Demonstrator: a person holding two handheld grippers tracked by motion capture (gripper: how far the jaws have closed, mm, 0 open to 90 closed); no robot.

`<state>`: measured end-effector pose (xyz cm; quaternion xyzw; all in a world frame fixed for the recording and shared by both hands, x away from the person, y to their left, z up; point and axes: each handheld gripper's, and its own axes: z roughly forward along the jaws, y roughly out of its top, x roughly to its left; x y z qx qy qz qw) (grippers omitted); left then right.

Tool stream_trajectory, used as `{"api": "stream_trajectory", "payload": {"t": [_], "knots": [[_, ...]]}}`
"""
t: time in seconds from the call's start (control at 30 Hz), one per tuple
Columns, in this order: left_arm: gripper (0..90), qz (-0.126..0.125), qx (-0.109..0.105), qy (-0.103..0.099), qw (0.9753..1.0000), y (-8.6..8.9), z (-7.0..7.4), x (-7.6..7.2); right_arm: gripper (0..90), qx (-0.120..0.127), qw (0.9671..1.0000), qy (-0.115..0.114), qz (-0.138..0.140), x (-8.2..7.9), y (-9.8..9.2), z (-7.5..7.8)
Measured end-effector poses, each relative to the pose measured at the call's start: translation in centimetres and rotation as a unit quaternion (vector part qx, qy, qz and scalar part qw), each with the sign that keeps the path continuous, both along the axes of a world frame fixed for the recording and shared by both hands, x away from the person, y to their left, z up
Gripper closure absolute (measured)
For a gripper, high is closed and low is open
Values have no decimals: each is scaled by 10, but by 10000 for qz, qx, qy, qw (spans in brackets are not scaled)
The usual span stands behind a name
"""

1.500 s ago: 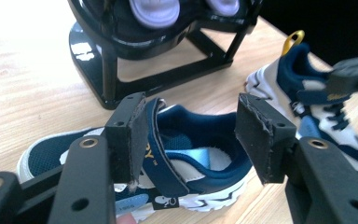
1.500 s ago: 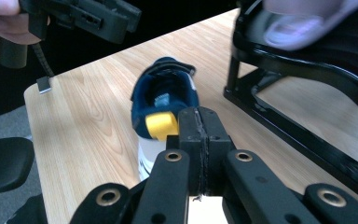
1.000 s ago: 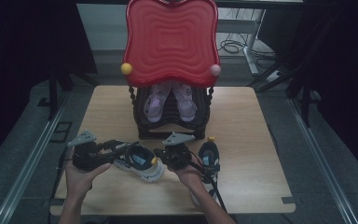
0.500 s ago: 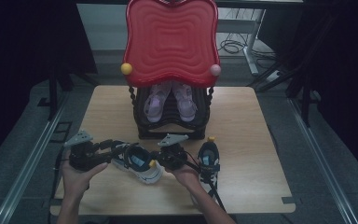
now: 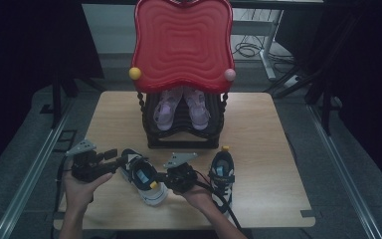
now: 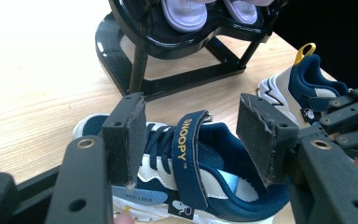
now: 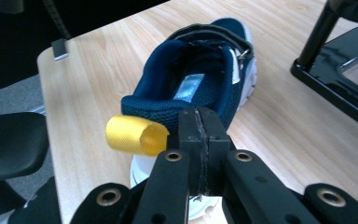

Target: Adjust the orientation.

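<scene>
We have two navy sneakers on the wooden table (image 5: 258, 124) in front of the black shoe rack (image 5: 184, 132), which already holds a pair of purple sandals (image 5: 181, 107) on its lower shelf under the red top (image 5: 181, 45). The near sneaker (image 5: 142, 177) lies at an angle between our hands; the second sneaker (image 5: 222, 174) stands just to its right, toe toward the rack.

Right gripper (image 7: 199, 128): jaws pressed together at the heel collar of the near sneaker, beside its yellow pull loop (image 7: 133, 135); we think it pinches the collar fabric, but the bite itself is hidden.

Left gripper (image 6: 191, 135): jaws spread wide on either side of the "SNOOPY" strap (image 6: 189, 154), touching nothing.

Progress: early. Neither sneaker is on the rack; the strap looks laid across but we can't confirm it's fastened. Left to do: secure and lift this sneaker, shelve it, then the second.
</scene>
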<state>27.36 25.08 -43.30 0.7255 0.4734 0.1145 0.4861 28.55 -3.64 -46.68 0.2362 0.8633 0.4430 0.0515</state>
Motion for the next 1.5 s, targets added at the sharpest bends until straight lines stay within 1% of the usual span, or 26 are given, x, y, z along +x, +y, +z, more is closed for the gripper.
{"api": "stream_trajectory", "payload": {"t": [0.2,0.43,0.73,1.03,1.23,1.5], "knots": [[426,13,24,44,10000,0,-2,1,894,57,9999,16,112,-9,4,-1],[426,71,0,24,10000,5,-1,-1,894,52,9998,14,217,-17,9,-1],[427,143,-19,-9,9999,7,0,-2,894,148,9991,47,404,-29,22,-3],[426,225,-65,-38,9997,13,2,-4,894,202,9985,30,499,-36,33,-4],[426,244,-88,-46,9997,16,3,-5,895,293,9980,60,559,-40,44,-6],[425,276,-114,-40,9995,20,3,-5,895,354,9971,47,666,-43,62,-8]]}}
